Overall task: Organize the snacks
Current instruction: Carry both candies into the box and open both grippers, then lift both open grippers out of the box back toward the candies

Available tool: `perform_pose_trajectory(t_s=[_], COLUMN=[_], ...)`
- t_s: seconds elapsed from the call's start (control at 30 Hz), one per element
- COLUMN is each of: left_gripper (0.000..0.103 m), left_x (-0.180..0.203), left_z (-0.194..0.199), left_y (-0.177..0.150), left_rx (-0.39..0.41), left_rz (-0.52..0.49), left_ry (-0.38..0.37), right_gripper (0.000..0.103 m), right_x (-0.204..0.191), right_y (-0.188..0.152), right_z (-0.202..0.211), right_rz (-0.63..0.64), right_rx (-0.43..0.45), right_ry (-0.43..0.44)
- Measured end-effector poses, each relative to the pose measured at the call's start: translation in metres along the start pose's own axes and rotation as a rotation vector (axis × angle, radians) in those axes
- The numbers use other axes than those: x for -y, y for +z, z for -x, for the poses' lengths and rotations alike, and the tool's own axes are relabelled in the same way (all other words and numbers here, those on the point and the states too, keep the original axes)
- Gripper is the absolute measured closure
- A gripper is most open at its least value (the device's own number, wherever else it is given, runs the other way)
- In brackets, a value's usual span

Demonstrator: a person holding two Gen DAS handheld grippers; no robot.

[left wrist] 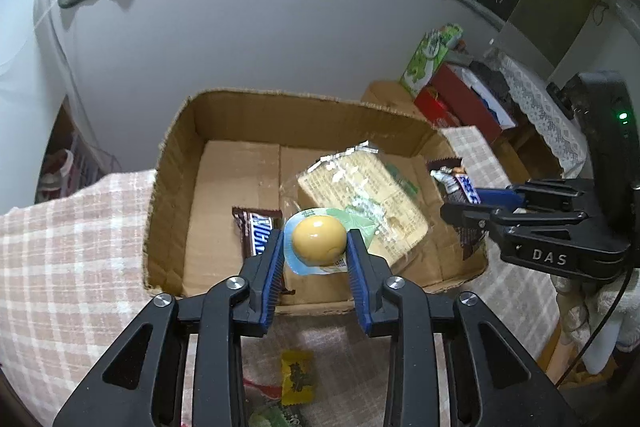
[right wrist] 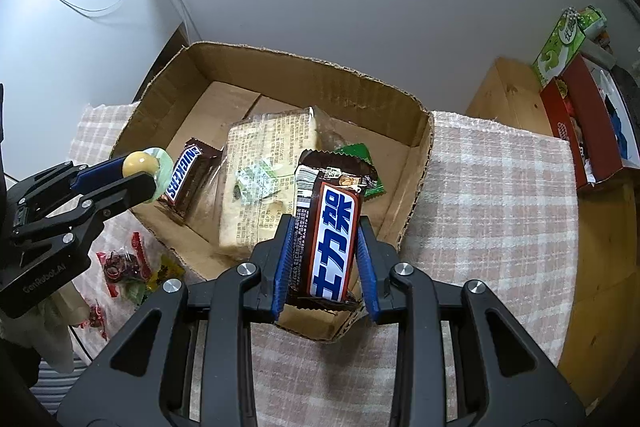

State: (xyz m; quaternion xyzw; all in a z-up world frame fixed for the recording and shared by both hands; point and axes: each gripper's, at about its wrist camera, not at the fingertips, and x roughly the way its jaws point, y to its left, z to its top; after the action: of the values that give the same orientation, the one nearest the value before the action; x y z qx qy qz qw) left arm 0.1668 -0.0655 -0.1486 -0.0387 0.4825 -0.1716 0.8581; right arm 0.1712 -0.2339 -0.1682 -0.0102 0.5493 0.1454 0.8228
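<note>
You are holding two snacks over the cardboard box point(right wrist: 416, 131); your left tool point(left wrist: 316, 247) is pinching a yellow egg-shaped snack in clear wrap point(left wrist: 318, 241), its blue pads pressing on either side, the egg's long axis lying across the gap between the fingers; it is hanging just above the box's near wall. Your right tool point(right wrist: 324, 255) is pinching a brown chocolate bar with blue lettering point(right wrist: 332, 243); the bar's long axis is running along the fingers, its crimped far end pointing away from you and tilting up over the box interior.

Inside the box, a Snickers bar point(right wrist: 186, 173) is lying at the left, its long axis running from the near left wall toward the far side; a large clear-wrapped pack of pale wafers point(right wrist: 260, 179) is resting in the middle, slanted against the Snickers bar; a small green packet point(right wrist: 356, 155) is showing behind the held bar.

The box is sitting on a counter covered with a checked cloth point(right wrist: 492, 211); small wrapped candies point(right wrist: 128, 267) are lying on the cloth outside the box.
</note>
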Motion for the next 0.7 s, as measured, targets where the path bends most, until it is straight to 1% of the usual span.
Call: perform_pose_trajectory(t_s=[0.07,0.1,0.13,0.2,0.5,0.7], left_gripper=[0.071,0.071,0.071,0.071,0.071,0.071], left_x=[0.0,0.0,0.0,0.0,-0.004,-0.013], left_z=[-0.003,-0.004,-0.003,-0.003,0.015,0.048], left_y=[0.0,0.0,0.0,0.0,-0.001,-0.004], left_rx=[-0.015,-0.018,-0.015,-0.014,0.019,0.068], left_rz=[0.003,0.006,0.007,0.007,0.018,0.053], left_ry=[0.016,0.011,0.012,0.01,0.006,0.0], right_gripper=[0.07,0.061,0.048,0.04,0.04,0.04], right_x=[0.0,0.0,-0.001,-0.001,-0.004,-0.012], right_y=[0.0,0.0,0.0,0.001,-0.002,-0.012], right_z=[-0.001,0.0,0.001,0.004,0.017,0.038], right_rz=[0.001,0.002,0.004,0.008,0.02,0.044], right_rx=[-0.002,0.003,0.01,0.028,0.045,0.07], right_ry=[-0.005,-0.007,-0.011,-0.017,-0.008,0.017])
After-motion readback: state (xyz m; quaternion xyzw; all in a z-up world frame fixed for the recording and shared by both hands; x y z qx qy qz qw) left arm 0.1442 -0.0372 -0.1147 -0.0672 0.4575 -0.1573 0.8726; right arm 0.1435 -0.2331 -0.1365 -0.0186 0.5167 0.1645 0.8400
